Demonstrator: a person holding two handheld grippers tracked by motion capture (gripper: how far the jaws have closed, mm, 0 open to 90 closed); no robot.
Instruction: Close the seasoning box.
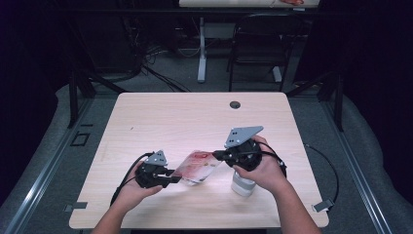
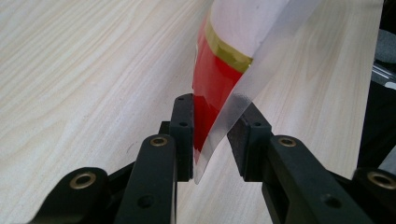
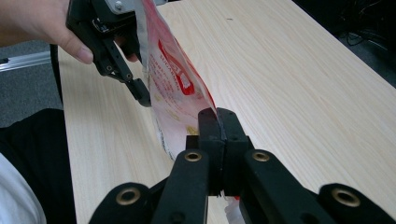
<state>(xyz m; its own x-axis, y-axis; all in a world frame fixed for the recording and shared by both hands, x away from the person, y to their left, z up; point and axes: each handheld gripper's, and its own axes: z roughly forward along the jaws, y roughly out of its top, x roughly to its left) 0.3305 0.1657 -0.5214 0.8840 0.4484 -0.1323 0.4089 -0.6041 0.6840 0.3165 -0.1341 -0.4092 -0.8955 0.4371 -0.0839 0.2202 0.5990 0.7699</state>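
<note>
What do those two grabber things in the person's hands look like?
Each is black. The left gripper and right gripper carry a grey three-cornered plate on top, and a black cable trails away. Up close, the flat black fingers hang on arms with brass-coloured rivets. The forearms are bare.

- High view: my table [image 1: 160, 117] is evenly lit from above, while the room around it falls into near-black; detail is soft and slightly grainy throughout.
- High view: a small glare patch sits on the glossy pouch [image 1: 198, 166] between my hands; shadows under them are short and faint.
- Left gripper view: bright, diffuse light on the wood grain; my nearest jaw links are soft, the pouch [image 2: 219, 79] edge is sharper, and its clear film glows pale.
- Right gripper view: my closed jaws are crisp and matte; the far table corner and floor are darker, with lines bending slightly toward the edges.
</note>
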